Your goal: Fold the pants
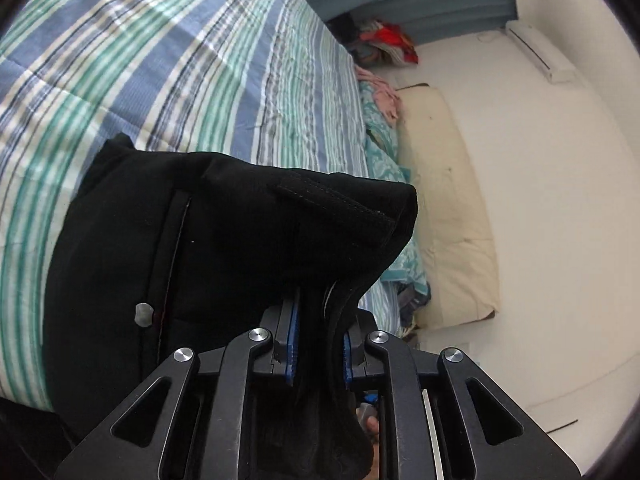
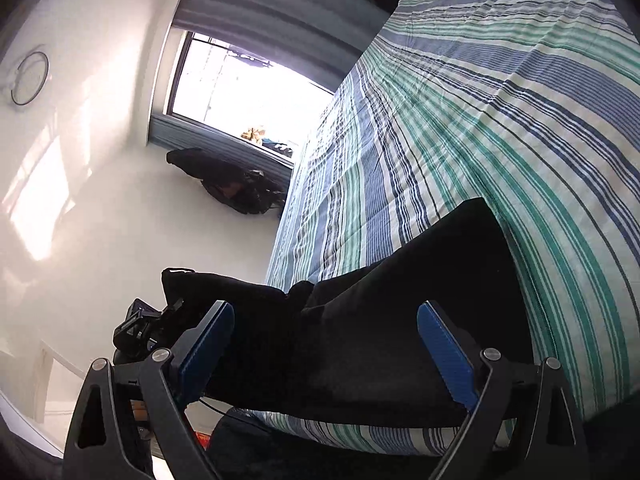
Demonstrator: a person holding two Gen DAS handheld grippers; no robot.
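Note:
The black pants (image 1: pixel 200 240) hang bunched from my left gripper (image 1: pixel 320 320), which is shut on a fold of the waistband; a belt loop and a metal button show. Behind them lies the striped bed cover (image 1: pixel 160 60). In the right wrist view the pants (image 2: pixel 360 340) stretch from the bed's edge (image 2: pixel 480 100) toward the left gripper (image 2: pixel 136 328), which holds one end lifted off the bed. My right gripper (image 2: pixel 326 312) is open, its blue pads (image 2: pixel 444 344) wide apart on either side of the black cloth without pressing on it.
A cream pillow (image 1: pixel 444 200) and teal patterned bedding (image 1: pixel 380 140) lie at the bed's far side, with a pile of coloured clothes (image 1: pixel 384 44) beyond. A bright window (image 2: pixel 240 88) and a dark bag (image 2: pixel 228 184) are past the bed's end.

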